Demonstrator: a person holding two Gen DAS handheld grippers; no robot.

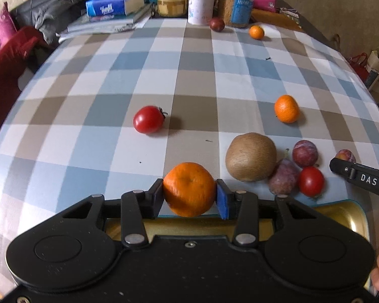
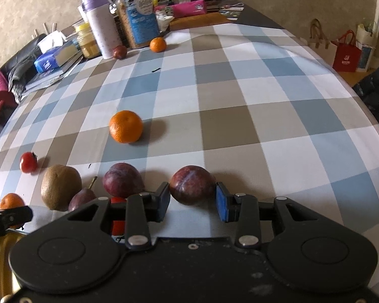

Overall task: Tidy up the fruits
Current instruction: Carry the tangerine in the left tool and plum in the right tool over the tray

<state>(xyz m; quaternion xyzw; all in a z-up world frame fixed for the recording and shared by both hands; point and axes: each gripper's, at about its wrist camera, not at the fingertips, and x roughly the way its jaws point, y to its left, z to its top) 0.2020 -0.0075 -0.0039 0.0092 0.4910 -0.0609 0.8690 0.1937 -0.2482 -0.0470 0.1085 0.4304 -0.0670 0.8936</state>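
Note:
My left gripper is shut on a mandarin and holds it over the edge of a gold tray. My right gripper is open around a dark plum on the checked cloth, its pads a little apart from the fruit. Near it lie a kiwi, a second plum, a purple pear-shaped fruit and a half-hidden red tomato. A mandarin and a tomato lie farther out. A far plum and mandarin sit by the jars.
At the table's far end stand a white bottle, jars, a tissue pack, books and a pink pouch. Clothes lie on a chair at the left. Bags stand on the floor at the right.

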